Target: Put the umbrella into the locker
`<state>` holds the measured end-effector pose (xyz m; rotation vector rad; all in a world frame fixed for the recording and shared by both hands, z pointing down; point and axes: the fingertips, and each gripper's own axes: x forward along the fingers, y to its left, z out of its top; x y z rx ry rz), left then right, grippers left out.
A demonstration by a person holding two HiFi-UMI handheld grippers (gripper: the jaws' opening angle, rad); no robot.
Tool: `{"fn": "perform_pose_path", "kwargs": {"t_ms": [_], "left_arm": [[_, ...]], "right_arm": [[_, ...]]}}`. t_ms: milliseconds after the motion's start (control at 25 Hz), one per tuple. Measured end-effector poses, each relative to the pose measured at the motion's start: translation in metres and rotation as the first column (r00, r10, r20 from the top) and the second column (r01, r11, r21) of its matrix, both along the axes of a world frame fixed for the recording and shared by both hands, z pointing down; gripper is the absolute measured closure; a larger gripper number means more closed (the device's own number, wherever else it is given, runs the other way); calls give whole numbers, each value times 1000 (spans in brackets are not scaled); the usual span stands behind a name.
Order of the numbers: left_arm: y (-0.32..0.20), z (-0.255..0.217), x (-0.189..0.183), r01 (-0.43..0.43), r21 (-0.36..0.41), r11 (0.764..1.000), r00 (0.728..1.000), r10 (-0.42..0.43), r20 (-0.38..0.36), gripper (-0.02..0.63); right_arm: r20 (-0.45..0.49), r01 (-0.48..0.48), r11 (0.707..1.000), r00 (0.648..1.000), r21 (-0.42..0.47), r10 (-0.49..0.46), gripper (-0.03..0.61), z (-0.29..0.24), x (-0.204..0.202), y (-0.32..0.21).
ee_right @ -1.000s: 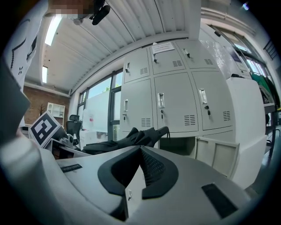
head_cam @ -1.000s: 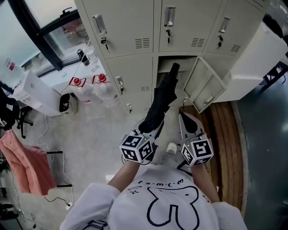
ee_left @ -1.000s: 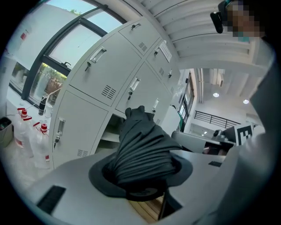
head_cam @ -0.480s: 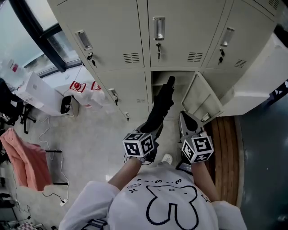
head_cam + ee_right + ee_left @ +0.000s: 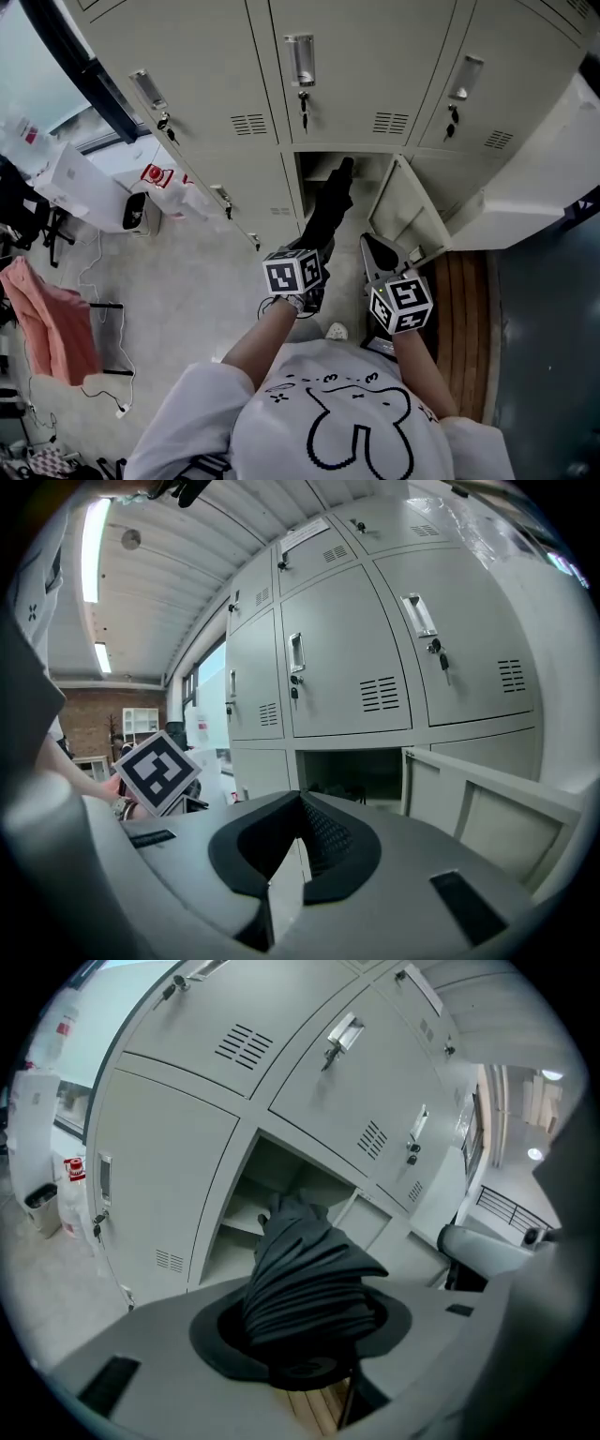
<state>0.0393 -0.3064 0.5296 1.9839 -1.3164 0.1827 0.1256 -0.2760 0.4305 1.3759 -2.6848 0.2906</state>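
Observation:
A folded black umbrella (image 5: 325, 214) points away from me, its far end at the mouth of the open lower locker (image 5: 323, 169). My left gripper (image 5: 312, 251) is shut on its near end; in the left gripper view the umbrella's bunched fabric (image 5: 305, 1274) fills the jaws, and the locker's shelf (image 5: 246, 1225) lies just beyond. The locker door (image 5: 405, 214) hangs open to the right. Beside the left one, my right gripper (image 5: 375, 251) is shut and holds nothing. In the right gripper view, that gripper (image 5: 299, 799) faces the locker opening (image 5: 349, 771) and its door (image 5: 487, 808).
Shut lockers with handles and keys (image 5: 301, 61) surround the open one. Water jugs with red caps (image 5: 161, 178), a white box (image 5: 80, 183) and a pink cloth (image 5: 47, 323) are on the left. A wooden floor strip (image 5: 469, 309) and a white cabinet (image 5: 539, 178) lie on the right.
Both grippers have moved forward toward the lockers and a little down. The umbrella's far end has come up to the open locker's mouth.

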Motion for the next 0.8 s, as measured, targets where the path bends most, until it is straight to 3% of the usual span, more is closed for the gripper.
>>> {"fn": "perform_pose_path", "kwargs": {"t_ms": [480,800], "left_arm": [[-71,32,13,39,-62,997,992,-31,122,405],[-108,53,24,25,-88,996,991,-13,135,396]], "right_arm": [[-38,62,996,997,-68,-64,565,28,-2,-4],[-98,77,994,992,-79,-85,565,33,-3,-42]]}}
